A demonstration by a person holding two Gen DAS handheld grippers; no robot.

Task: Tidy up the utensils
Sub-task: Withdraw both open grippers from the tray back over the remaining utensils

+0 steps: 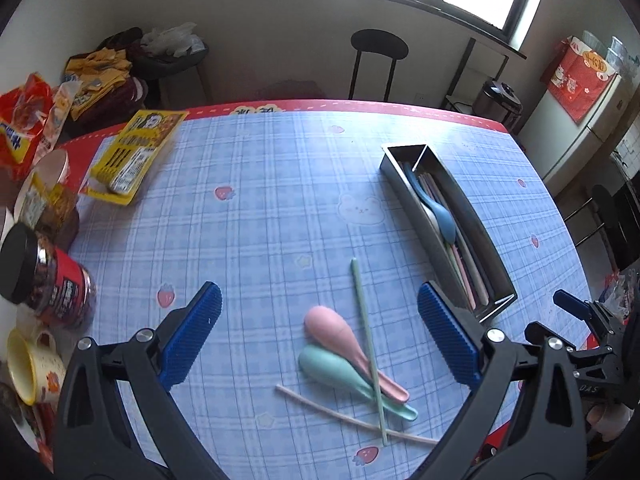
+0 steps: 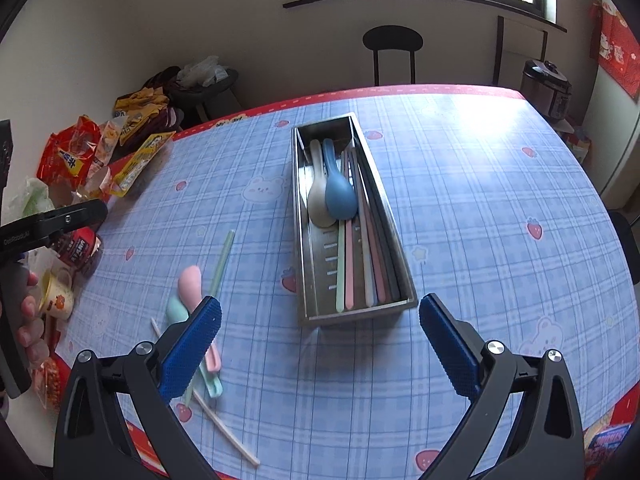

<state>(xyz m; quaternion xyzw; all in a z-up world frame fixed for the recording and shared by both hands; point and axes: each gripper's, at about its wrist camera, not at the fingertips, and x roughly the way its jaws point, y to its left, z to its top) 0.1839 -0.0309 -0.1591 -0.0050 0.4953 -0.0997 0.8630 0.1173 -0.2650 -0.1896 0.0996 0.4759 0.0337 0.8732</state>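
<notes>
A pink spoon (image 1: pixel 340 334), a teal spoon (image 1: pixel 340 372), a green chopstick (image 1: pixel 366 340) and a cream chopstick (image 1: pixel 348 414) lie crossed on the blue checked tablecloth. My left gripper (image 1: pixel 320 336) is open and empty, just above them. A steel tray (image 2: pixel 308 216) holds a blue spoon (image 2: pixel 339 192), a grey spoon (image 2: pixel 318 196) and several chopsticks (image 2: pixel 360 264). My right gripper (image 2: pixel 320 344) is open and empty, at the tray's near end. The tray (image 1: pixel 404 184) also shows in the left wrist view. The pink spoon (image 2: pixel 190 282) and green chopstick (image 2: pixel 222 260) show left of my right gripper.
Snack packets (image 1: pixel 132 156), a red jar (image 1: pixel 52 280) and a yellow mug (image 1: pixel 28 364) crowd the table's left edge. A black chair (image 1: pixel 378 60) stands behind the table. The other gripper (image 1: pixel 580 332) shows at right in the left wrist view.
</notes>
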